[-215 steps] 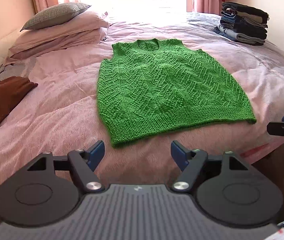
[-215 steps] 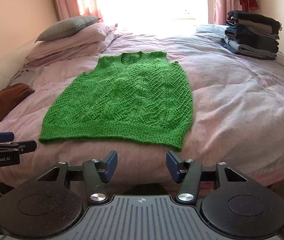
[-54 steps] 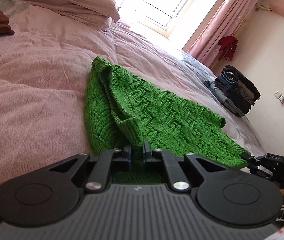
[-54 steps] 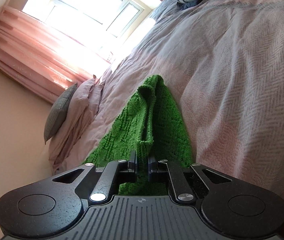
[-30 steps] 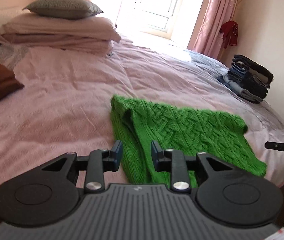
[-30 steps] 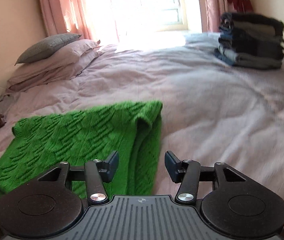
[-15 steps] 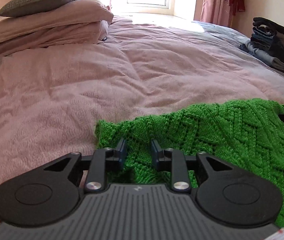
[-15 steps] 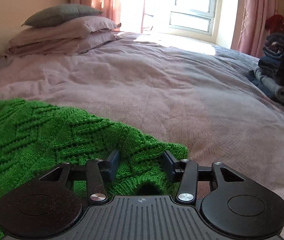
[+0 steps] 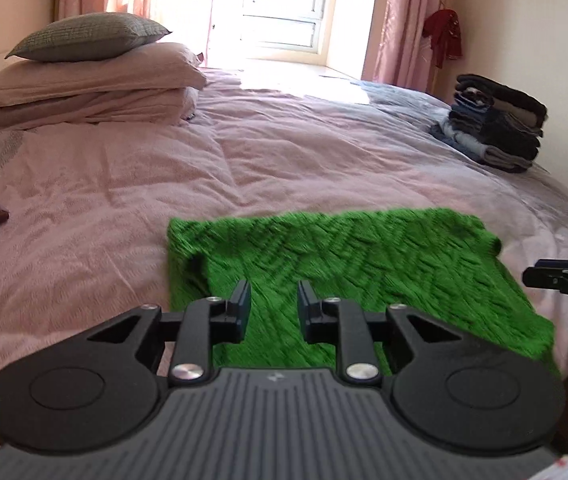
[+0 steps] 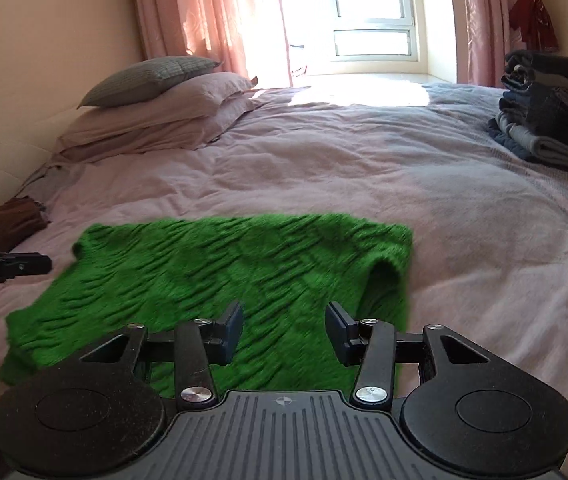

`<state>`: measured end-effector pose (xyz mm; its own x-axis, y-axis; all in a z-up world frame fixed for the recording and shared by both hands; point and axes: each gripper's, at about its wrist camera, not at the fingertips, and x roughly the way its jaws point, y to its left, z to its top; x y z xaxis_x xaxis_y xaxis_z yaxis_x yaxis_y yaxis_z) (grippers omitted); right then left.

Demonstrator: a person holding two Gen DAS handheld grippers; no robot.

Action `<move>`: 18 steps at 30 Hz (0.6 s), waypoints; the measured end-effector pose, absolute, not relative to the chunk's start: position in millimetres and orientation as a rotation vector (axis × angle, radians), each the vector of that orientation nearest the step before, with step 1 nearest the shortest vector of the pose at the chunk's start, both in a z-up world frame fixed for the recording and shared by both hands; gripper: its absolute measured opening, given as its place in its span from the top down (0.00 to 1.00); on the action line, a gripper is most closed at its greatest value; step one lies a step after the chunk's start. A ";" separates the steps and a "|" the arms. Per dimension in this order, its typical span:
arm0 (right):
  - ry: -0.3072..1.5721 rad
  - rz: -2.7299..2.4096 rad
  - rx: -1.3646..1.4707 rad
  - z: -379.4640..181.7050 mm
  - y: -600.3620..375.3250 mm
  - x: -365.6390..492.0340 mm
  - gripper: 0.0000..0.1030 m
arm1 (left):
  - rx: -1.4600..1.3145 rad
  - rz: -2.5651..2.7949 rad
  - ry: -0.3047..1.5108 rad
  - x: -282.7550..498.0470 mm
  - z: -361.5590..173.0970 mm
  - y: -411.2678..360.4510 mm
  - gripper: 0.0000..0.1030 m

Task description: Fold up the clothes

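One green knitted vest [image 9: 336,264], folded over and lying flat near the front edge of the bed [image 9: 124,184], doubled edge at the far side, knit blurred in both views. Just above it, left gripper [image 9: 274,304], jaws apart but narrowing at this moment, nothing between the pads, green knit visible through the gap. Likewise above the vest's other end, right gripper [image 10: 284,326], jaws wider apart, nothing pinched, fabric lying free beneath. Seen also as a dark tip at the edge of each other's view. Further out, pink quilt spread across the bed, creased in places. At the far left, stacked pink pillows [image 9: 84,92] topped by a grey cushion [image 9: 84,36]. On the far right side of the quilt, pile of folded dark clothes [image 9: 496,128]. At the left edge, brown cloth [image 10: 8,224]. Beyond, bright window [image 10: 372,20] flanked by pink curtains [image 10: 204,12], with a red garment [image 9: 444,36] hanging on the wall.
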<state>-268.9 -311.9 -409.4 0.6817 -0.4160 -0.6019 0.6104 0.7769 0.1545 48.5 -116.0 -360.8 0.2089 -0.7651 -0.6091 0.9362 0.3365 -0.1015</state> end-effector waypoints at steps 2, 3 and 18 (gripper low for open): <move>0.615 -0.608 0.353 -419.2 -296.7 -267.7 0.58 | 0.369 -1.206 0.646 31.2 -366.5 -108.6 0.80; 0.647 -0.623 0.353 -427.4 -292.8 -266.4 0.58 | 0.386 -1.192 0.650 24.3 -371.5 -105.8 0.80; 0.645 -0.694 0.421 -406.8 -250.2 -279.5 0.54 | 0.418 -1.100 0.758 -18.5 -366.6 -80.3 0.64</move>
